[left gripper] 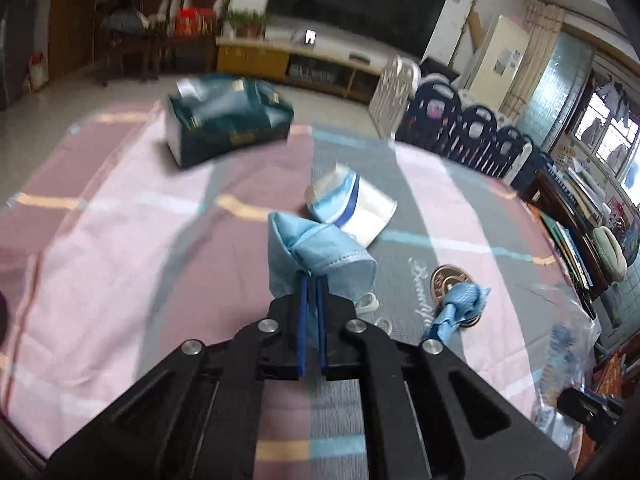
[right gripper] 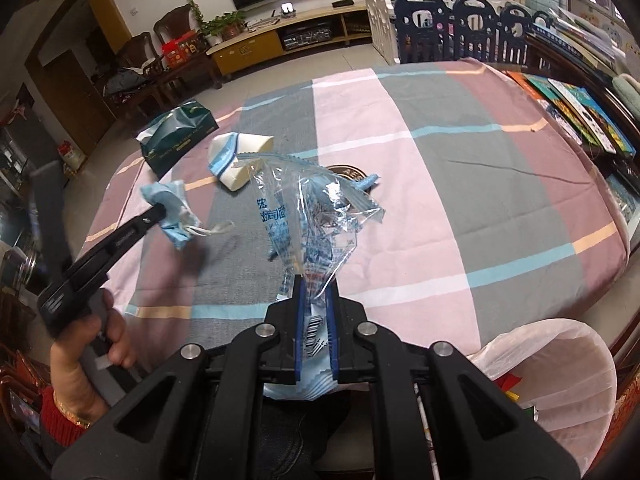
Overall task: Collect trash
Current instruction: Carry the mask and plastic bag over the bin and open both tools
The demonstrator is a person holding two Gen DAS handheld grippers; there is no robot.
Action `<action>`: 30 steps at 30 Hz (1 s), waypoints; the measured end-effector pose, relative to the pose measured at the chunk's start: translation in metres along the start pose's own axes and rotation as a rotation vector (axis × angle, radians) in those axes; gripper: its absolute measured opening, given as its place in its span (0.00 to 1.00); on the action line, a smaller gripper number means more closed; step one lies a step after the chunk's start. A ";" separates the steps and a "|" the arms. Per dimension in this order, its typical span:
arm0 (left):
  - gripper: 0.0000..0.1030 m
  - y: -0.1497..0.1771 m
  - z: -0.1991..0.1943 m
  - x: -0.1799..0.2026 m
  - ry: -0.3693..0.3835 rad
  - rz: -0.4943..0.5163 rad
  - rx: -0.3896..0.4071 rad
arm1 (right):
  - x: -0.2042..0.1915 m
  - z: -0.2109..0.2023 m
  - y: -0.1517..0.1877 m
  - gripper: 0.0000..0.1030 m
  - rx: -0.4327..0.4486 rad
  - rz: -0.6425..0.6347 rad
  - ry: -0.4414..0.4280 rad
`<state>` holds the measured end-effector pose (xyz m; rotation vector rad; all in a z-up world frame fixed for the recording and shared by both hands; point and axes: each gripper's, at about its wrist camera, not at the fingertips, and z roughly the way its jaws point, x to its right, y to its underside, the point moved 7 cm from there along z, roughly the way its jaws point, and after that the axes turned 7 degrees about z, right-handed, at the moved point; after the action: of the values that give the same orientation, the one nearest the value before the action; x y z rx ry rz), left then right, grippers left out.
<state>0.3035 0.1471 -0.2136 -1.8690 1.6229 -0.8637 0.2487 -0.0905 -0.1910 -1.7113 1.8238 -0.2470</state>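
Note:
My left gripper (left gripper: 313,278) is shut on a crumpled blue face mask (left gripper: 320,252) and holds it above the tablecloth; it also shows in the right wrist view (right gripper: 162,212) with the mask (right gripper: 172,208). My right gripper (right gripper: 316,284) is shut on a clear plastic wrapper with blue print (right gripper: 308,216), held up over the table. A crushed white and blue paper cup (left gripper: 352,204) (right gripper: 240,156) lies on the cloth. A blue scrap (left gripper: 460,304) lies on a round metal lid (left gripper: 450,280).
A dark green tissue box (left gripper: 228,116) (right gripper: 180,132) sits at the table's far side. A bin lined with a pale pink bag (right gripper: 560,364) stands at the table's near right edge. Books (right gripper: 580,112) and a playpen fence (right gripper: 460,24) are to the right.

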 end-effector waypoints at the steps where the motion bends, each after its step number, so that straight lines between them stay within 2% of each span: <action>1: 0.05 0.000 -0.016 -0.001 -0.005 0.008 0.025 | -0.004 -0.003 0.000 0.10 0.006 -0.009 -0.004; 3: 0.05 0.003 -0.047 -0.007 -0.019 0.003 0.064 | -0.012 -0.011 0.001 0.10 0.020 -0.029 -0.007; 6: 0.05 0.020 -0.074 -0.013 -0.018 -0.038 0.043 | -0.020 -0.021 0.002 0.10 0.034 -0.042 -0.012; 10: 0.05 0.042 -0.089 0.000 0.030 -0.049 -0.004 | -0.026 -0.041 0.003 0.10 0.064 -0.049 -0.028; 15: 0.05 0.048 -0.110 0.019 0.078 -0.027 0.009 | -0.017 -0.073 -0.001 0.10 0.124 -0.058 -0.026; 20: 0.05 0.048 -0.126 0.036 0.051 0.018 0.007 | 0.024 -0.095 0.002 0.10 0.146 -0.018 0.014; 25: 0.06 0.047 -0.146 0.074 -0.004 0.156 0.005 | 0.078 -0.102 0.025 0.10 0.110 0.004 0.124; 30: 0.06 0.054 -0.158 0.117 0.052 0.254 0.006 | 0.131 -0.107 0.053 0.10 0.069 0.046 0.217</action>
<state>0.1595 0.0270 -0.1334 -1.6037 1.8380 -0.8110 0.1493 -0.2370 -0.1743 -1.6456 1.9824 -0.4880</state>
